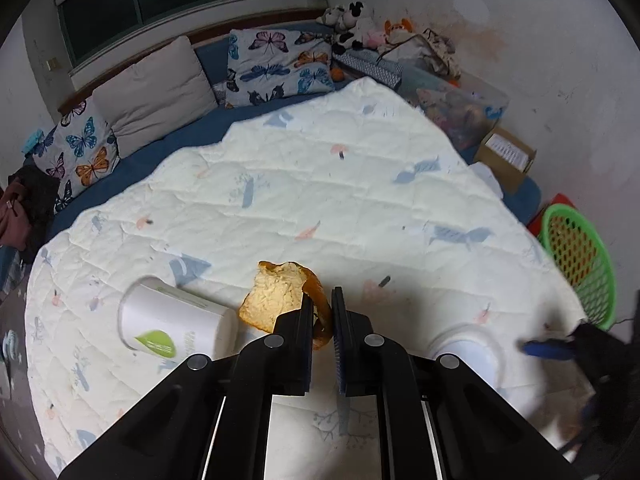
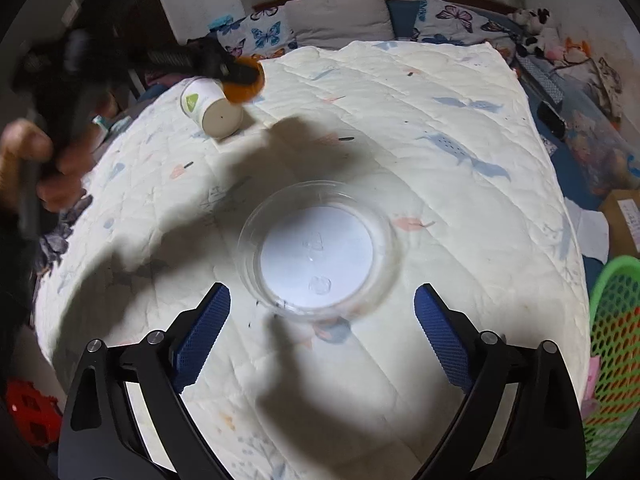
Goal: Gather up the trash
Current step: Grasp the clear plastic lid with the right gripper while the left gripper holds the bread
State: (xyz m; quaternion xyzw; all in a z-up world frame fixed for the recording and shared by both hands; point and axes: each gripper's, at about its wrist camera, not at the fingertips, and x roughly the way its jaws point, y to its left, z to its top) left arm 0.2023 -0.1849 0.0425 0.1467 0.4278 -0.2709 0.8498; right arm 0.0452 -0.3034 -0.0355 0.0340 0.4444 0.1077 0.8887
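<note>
My left gripper (image 1: 321, 312) is shut on an orange peel (image 1: 280, 296) and holds it above the white quilt (image 1: 320, 184); it also shows in the right wrist view (image 2: 240, 76), blurred. A white paper cup (image 1: 176, 320) with a green leaf logo lies on its side left of the peel; it shows in the right wrist view (image 2: 210, 110) too. My right gripper (image 2: 322, 312) is open, its blue pads (image 2: 206, 332) either side of a clear plastic lid (image 2: 318, 248) lying on the quilt. The lid shows at lower right in the left wrist view (image 1: 468, 350).
A green mesh basket (image 1: 580, 268) stands off the bed's right edge, also seen in the right wrist view (image 2: 612, 352). Pillows (image 1: 160, 92), plush toys (image 1: 352, 24), a cardboard box (image 1: 506, 158) and clutter line the far and right sides.
</note>
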